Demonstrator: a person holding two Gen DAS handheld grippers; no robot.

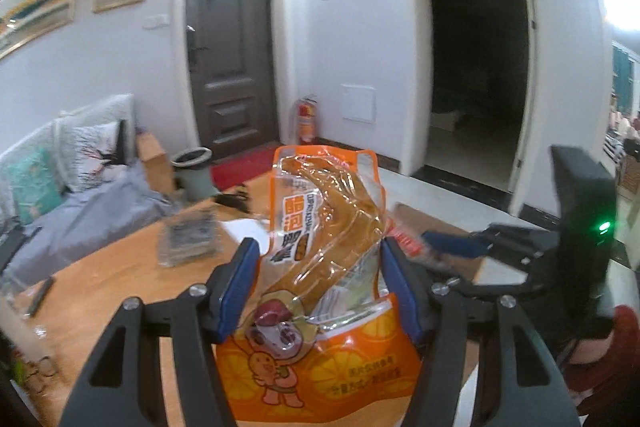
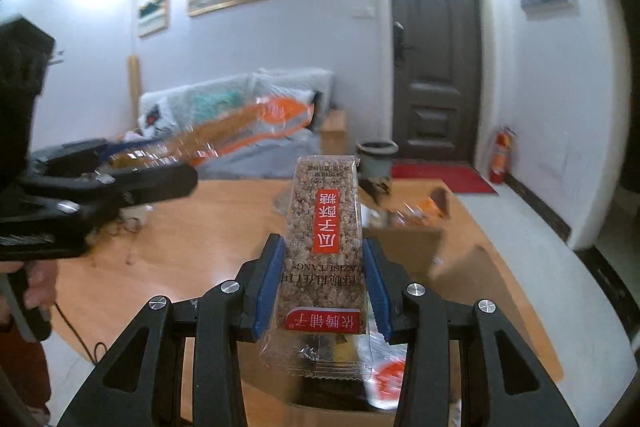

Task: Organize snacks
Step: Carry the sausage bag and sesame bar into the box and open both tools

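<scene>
My left gripper [image 1: 318,259] is shut on an orange snack pouch [image 1: 320,267] with a clear window, held up above the wooden table [image 1: 120,279]. The pouch also shows blurred in the right wrist view [image 2: 240,131], in the left gripper [image 2: 120,167]. My right gripper [image 2: 324,259] is shut on a clear-wrapped seed brittle bar [image 2: 326,239] with a red label, held upright over an open cardboard box [image 2: 400,247]. The right gripper shows in the left wrist view [image 1: 460,245] at the right, holding a blurred packet.
More snack packets [image 2: 416,211] lie in the box. A clear container [image 1: 188,239] stands on the table. A sofa with pillows [image 1: 60,179], a bin [image 1: 192,171], a red mat [image 2: 440,177] and a fire extinguisher [image 2: 500,155] are beyond.
</scene>
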